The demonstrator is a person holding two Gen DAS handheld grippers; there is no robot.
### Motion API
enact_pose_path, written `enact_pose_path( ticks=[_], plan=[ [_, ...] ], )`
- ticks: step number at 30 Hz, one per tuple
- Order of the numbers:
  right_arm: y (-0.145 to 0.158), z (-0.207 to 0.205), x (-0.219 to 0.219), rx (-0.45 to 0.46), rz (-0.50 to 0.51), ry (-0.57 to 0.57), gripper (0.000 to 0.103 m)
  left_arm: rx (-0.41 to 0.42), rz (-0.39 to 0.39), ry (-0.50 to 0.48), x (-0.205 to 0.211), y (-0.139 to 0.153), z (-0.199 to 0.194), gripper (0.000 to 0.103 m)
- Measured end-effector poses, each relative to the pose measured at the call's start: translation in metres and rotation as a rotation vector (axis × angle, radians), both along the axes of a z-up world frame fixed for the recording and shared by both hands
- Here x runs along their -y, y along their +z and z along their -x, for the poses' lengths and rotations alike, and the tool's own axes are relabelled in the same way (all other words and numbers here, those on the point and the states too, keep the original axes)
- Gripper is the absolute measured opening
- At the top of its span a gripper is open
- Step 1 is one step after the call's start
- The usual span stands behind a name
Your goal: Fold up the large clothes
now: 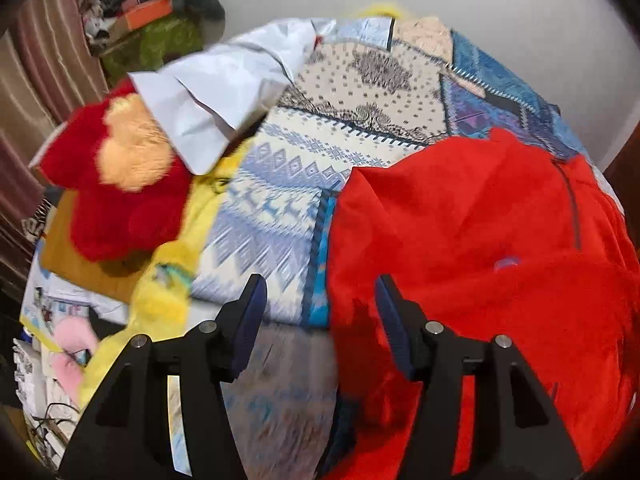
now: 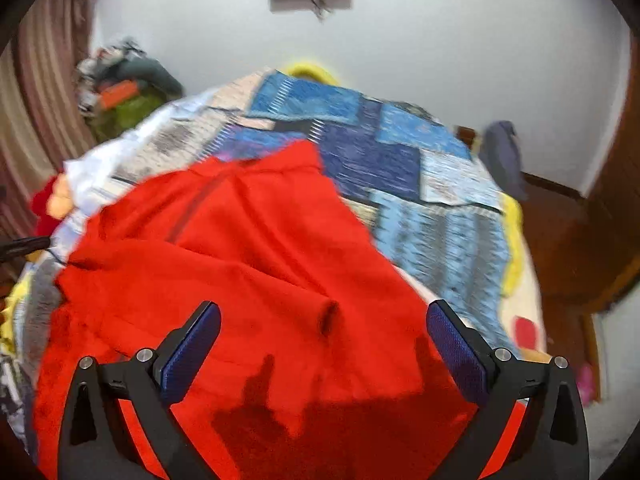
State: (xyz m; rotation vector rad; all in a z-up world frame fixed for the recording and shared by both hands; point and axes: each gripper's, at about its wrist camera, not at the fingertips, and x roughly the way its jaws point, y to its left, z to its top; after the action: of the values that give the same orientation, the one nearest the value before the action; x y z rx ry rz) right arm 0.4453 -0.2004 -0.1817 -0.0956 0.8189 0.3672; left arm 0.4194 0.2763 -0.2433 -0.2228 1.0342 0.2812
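A large red fleece garment lies spread and rumpled on a bed with a blue and cream patchwork cover; it also shows in the right wrist view. My left gripper is open and empty, hovering over the garment's left edge where it meets the cover. My right gripper is open wide and empty, above the near part of the garment, with a small raised fold between its fingers. A dark zip line runs down the garment.
A white garment and a red and peach plush toy lie on the bed's left side, with a yellow fuzzy blanket beneath. Clutter is piled at the back left. A dark wooden door stands at the right.
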Motion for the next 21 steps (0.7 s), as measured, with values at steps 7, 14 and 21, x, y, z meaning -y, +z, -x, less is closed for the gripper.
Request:
enact_pose_path(
  ticks=[7,14,21],
  plan=[
    [-0.043,-0.026,-0.020,-0.061,0.103,-0.022,0.051,-0.089,-0.104,-0.085,0.016,-0.047,-0.050,0.057],
    [-0.046,-0.013,-0.044,0.023,0.210,0.015,0.013,-0.064,-0.326,-0.137,0.039,-0.060,-0.057,0.053],
    [-0.010,0.001,-0.050,0.062,0.282,0.047,0.010,-0.063,-0.397,0.080,0.001,-0.054,-0.054,0.050]
  ],
)
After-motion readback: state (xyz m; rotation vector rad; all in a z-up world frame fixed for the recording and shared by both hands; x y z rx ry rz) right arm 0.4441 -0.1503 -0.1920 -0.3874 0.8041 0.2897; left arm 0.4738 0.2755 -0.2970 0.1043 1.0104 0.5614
